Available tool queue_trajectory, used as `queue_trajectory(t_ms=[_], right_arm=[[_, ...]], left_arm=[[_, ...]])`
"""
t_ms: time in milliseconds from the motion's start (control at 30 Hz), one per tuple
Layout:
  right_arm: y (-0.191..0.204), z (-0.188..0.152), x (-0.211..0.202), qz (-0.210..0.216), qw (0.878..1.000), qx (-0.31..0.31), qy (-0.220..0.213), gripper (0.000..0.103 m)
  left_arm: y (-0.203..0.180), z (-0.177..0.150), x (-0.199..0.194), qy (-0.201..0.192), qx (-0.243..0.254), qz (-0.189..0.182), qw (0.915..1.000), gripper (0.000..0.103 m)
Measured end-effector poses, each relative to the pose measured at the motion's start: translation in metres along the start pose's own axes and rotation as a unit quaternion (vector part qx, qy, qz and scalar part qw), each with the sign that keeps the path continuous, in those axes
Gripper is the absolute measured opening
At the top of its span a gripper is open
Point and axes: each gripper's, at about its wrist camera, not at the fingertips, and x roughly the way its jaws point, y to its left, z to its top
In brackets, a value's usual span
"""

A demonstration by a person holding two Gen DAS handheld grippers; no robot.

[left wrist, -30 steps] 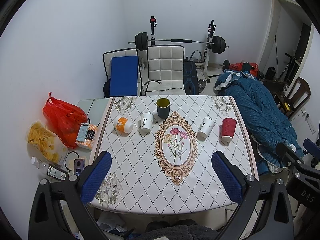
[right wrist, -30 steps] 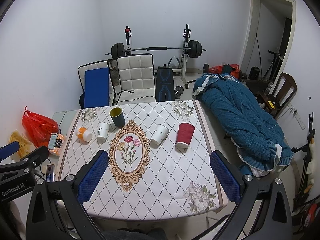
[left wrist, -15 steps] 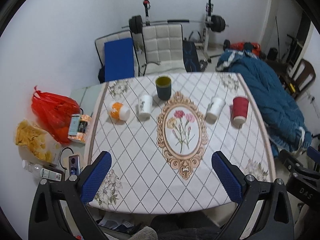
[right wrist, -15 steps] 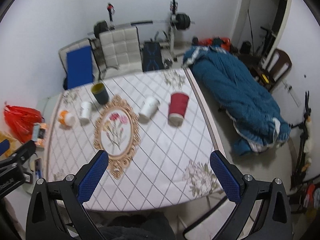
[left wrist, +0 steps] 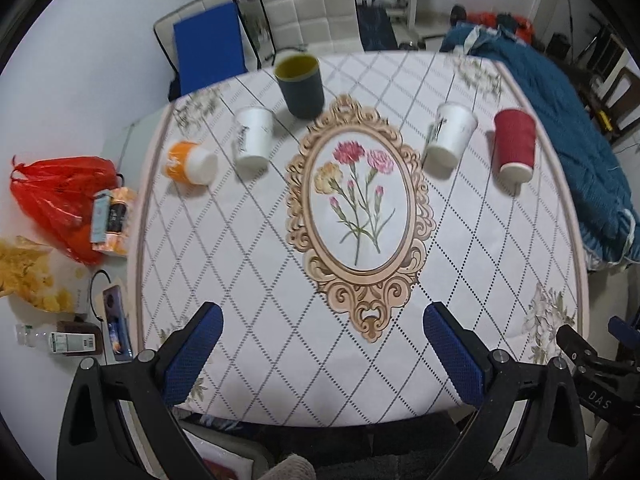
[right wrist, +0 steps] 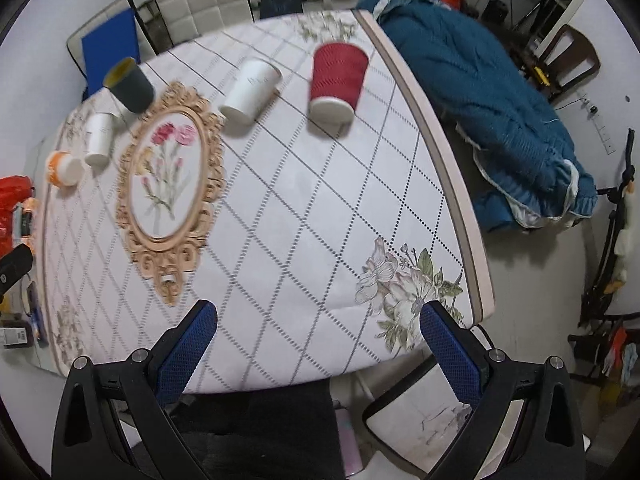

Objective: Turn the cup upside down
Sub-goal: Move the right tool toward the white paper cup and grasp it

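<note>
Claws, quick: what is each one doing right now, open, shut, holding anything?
Left claw: open, holding nothing, above the table's near edge.
Right claw: open, holding nothing.

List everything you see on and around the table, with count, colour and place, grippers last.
Dark cup: 1, dark grey, yellow inside, upright, far side of table.
White paper cups: 2, white, either side of the flower medallion.
Red paper cup: 1, red, far right of table.
Orange cup: 1, orange and white, far left of table.
Tablecloth: 1, white, diamond pattern, covers the table.
Red plastic bag: 1, red, left of table.
Chairs: 2, white padded, one with a blue cushion, behind table.
Blue quilt: 1, blue, right of table.
Left gripper: 1, black with blue pads, jaws open, at the near table edge.
Right gripper: 1, same colours, jaws open, at the near right edge.
</note>
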Motion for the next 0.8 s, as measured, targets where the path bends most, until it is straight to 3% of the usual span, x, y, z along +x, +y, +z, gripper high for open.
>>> queue_trajectory(t_ms=[267, 467, 800], right_arm=[[-0.034, 0.032, 0.079, 0.008, 0.998, 0.006, 0.066, 0.103], [-0.052, 0.062, 0.113, 0.005, 0.996, 0.001, 0.084, 0.103], [-0.079, 0.112, 0.151, 0.002, 0.995, 0.009, 0.096, 0.103]], left_arm=[[-0.051, 0.051, 0.052, 0.045, 0.015, 0.010, 0.9988, 0.103], [-0.088, 0.103, 0.082, 0.049, 0.043, 0.017, 0.9978, 0.103], [-0.140, 0.192, 0.127, 0.066, 0.089, -0.025, 0.9935, 0.101]])
